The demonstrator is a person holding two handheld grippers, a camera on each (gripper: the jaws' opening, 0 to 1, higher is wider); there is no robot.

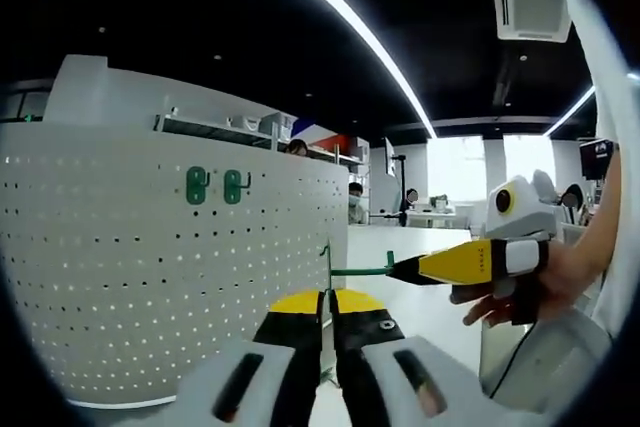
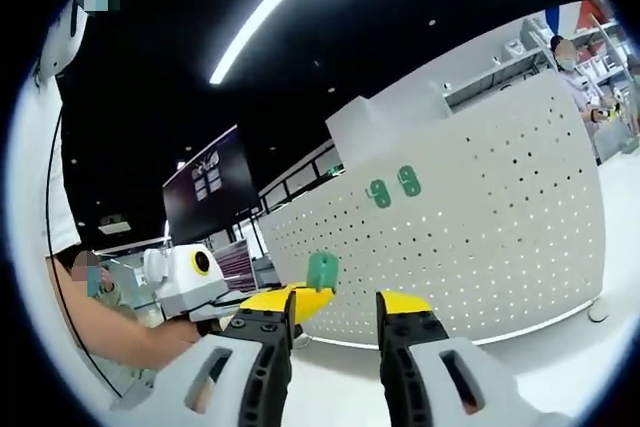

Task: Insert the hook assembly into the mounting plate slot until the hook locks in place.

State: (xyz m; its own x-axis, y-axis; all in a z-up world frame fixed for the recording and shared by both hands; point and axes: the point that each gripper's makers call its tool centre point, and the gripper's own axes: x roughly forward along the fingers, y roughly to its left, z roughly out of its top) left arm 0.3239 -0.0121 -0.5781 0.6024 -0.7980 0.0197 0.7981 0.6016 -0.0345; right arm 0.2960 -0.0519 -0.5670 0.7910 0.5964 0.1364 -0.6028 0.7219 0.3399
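Note:
A green hook point(image 1: 360, 270) hangs in the air in front of the white perforated mounting plate point(image 1: 170, 277). My left gripper point(image 1: 328, 297) is shut on the hook's back plate, which shows edge-on between the jaws. The hook's rod points right, and its end meets the tip of my right gripper point(image 1: 405, 269). In the right gripper view the hook's back plate point(image 2: 322, 270) faces me, pinched by the left gripper point(image 2: 300, 299). My right gripper point(image 2: 340, 305) stands open just below it. Two green hooks point(image 2: 378, 192) point(image 2: 408, 180) hang on the mounting plate point(image 2: 480, 247).
The two mounted hooks point(image 1: 197, 185) point(image 1: 233, 187) sit high on the plate. A person's hand point(image 1: 510, 297) holds the right gripper, and a forearm point(image 2: 110, 332) runs to the left one. White tabletop point(image 1: 420, 312) lies below. People stand at benches in the background.

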